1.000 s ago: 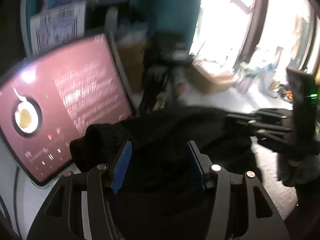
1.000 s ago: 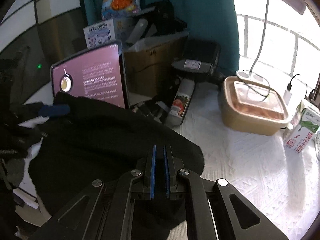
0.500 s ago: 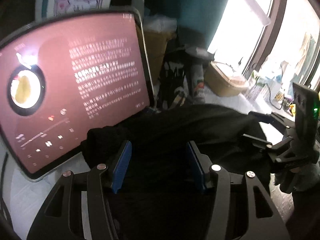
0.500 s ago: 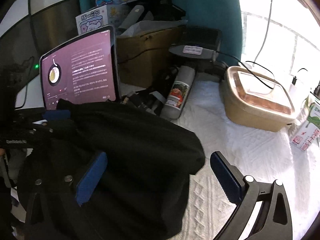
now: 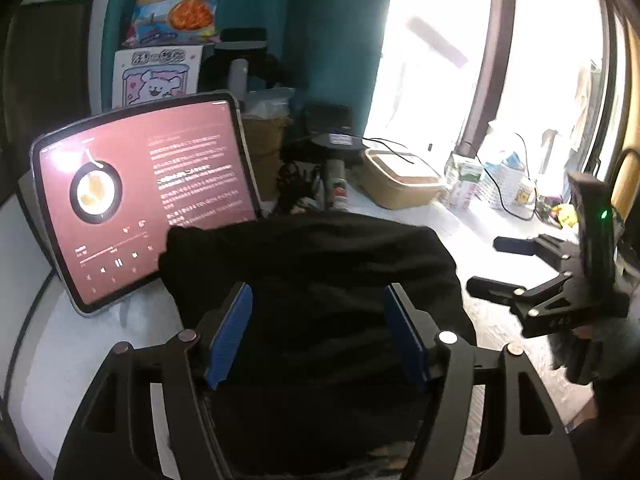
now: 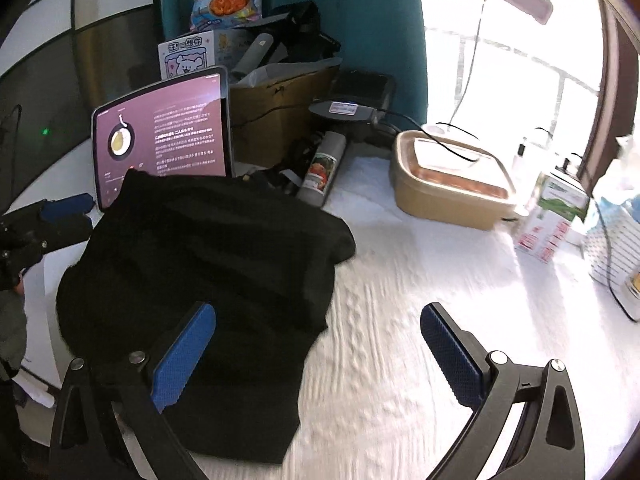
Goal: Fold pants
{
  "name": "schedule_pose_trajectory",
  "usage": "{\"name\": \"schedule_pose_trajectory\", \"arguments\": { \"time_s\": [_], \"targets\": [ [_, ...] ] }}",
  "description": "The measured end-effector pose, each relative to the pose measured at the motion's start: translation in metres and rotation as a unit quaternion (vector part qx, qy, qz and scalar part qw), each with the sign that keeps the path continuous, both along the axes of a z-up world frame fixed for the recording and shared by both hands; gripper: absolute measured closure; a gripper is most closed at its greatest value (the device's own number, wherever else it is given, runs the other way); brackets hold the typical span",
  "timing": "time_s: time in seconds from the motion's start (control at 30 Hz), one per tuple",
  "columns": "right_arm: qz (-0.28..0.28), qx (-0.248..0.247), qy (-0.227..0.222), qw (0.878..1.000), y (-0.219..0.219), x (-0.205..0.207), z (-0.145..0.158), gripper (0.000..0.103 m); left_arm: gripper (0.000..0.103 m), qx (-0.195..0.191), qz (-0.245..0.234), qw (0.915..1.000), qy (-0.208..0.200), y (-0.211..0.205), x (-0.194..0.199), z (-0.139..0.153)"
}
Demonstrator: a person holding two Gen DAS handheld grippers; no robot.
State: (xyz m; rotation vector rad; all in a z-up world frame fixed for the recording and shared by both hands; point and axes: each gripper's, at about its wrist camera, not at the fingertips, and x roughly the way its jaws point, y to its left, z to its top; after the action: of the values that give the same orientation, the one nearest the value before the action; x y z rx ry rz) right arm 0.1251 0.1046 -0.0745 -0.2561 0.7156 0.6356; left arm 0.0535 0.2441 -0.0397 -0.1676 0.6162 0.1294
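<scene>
The black pants [image 5: 312, 272] lie folded in a thick bundle on the white textured cloth [image 6: 420, 320]; they also show in the right wrist view [image 6: 208, 248]. My left gripper [image 5: 316, 336] is open, its blue pads to either side above the bundle, holding nothing. My right gripper [image 6: 316, 360] is open wide over the bundle's right edge, left pad above the fabric, right pad above bare cloth. The right gripper shows in the left wrist view [image 5: 516, 268], open, right of the pants. The left gripper shows at the left edge of the right wrist view [image 6: 60, 216].
A tablet [image 5: 148, 200] with a pink screen stands just behind the pants, also in the right wrist view [image 6: 164, 136]. A spray can [image 6: 324, 168], a tan lidded box [image 6: 452, 184] with a cable, a milk carton [image 6: 552, 216] and cardboard boxes [image 6: 276, 112] line the back.
My right gripper went from shut on the pants to wide open and let go. Both grippers pulled back a little. The bundle now rests flatter on the cloth.
</scene>
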Motion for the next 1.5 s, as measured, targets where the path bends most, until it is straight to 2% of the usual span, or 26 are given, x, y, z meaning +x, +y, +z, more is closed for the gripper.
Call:
{"name": "schedule_pose_trajectory", "arguments": {
  "time_s": [0.1,0.2,0.27,0.33,0.37,0.57,0.77,0.87,0.97,1.17,1.3,1.5],
  "targets": [
    [-0.025,-0.004,-0.009,1.000,-0.017,-0.021,0.003,0.000,0.034,0.027,0.009,0.9996,0.004,-0.018,-0.005,-0.012],
    [-0.049,-0.004,-0.013,0.999,-0.034,-0.035,0.005,0.000,0.033,0.016,0.002,0.9999,0.002,-0.029,-0.011,-0.015],
    [-0.061,0.000,-0.017,0.998,-0.047,-0.045,0.007,0.000,0.024,0.018,0.002,0.9998,-0.006,-0.039,-0.016,-0.014],
    [-0.072,0.006,-0.020,0.997,-0.060,-0.054,0.010,0.000,0.008,0.016,0.002,0.9998,-0.015,-0.049,-0.021,-0.013],
    [-0.079,0.009,-0.021,0.997,-0.068,-0.059,0.011,0.000,0.007,0.013,0.000,0.9997,-0.019,-0.054,-0.024,-0.011],
    [-0.106,0.015,-0.026,0.994,-0.099,-0.091,0.014,0.000,0.006,0.016,0.009,0.9984,-0.053,-0.083,-0.044,0.000],
    [-0.135,0.030,-0.053,0.989,-0.128,-0.131,0.031,0.000,0.005,0.021,0.015,0.9958,-0.088,-0.105,-0.064,0.016],
    [-0.144,0.039,-0.071,0.986,-0.139,-0.148,0.041,0.000,0.005,0.032,0.023,0.9928,-0.113,-0.117,-0.075,0.028],
    [-0.157,0.049,-0.091,0.982,-0.150,-0.165,0.052,0.000,0.005,0.059,0.030,0.9893,-0.130,-0.133,-0.082,0.040],
    [-0.173,0.061,-0.139,0.973,-0.164,-0.197,0.074,0.000,0.005,0.083,0.002,0.9819,-0.170,-0.160,-0.100,0.062],
    [-0.182,0.066,-0.174,0.966,-0.172,-0.217,0.090,0.000,0.001,0.113,-0.005,0.9749,-0.192,-0.176,-0.109,0.078],
    [-0.190,0.080,-0.209,0.956,-0.182,-0.239,0.111,0.000,0.001,0.118,-0.007,0.9674,-0.224,-0.186,-0.126,0.094]
  ]
}}
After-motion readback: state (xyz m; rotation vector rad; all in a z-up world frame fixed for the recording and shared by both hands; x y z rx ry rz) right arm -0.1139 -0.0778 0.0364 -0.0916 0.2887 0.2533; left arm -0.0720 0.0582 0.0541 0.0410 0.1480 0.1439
